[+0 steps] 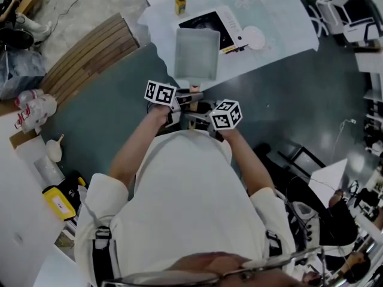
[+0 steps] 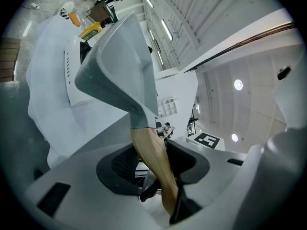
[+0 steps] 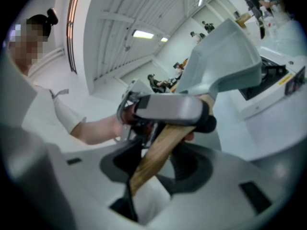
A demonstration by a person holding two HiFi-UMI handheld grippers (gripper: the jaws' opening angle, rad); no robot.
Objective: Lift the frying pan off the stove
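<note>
I have both grippers clamped on the wooden handle. The left gripper is nearer the pan, the right gripper is behind it, and each has its jaws pressed on the wood. The pan hangs in the air, clear of the stove, over the near edge of the table.

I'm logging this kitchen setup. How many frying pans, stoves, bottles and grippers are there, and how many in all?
frying pan: 1
stove: 1
bottle: 1
grippers: 2, the left gripper and the right gripper, both shut on the frying pan's handle
Total: 5
</note>
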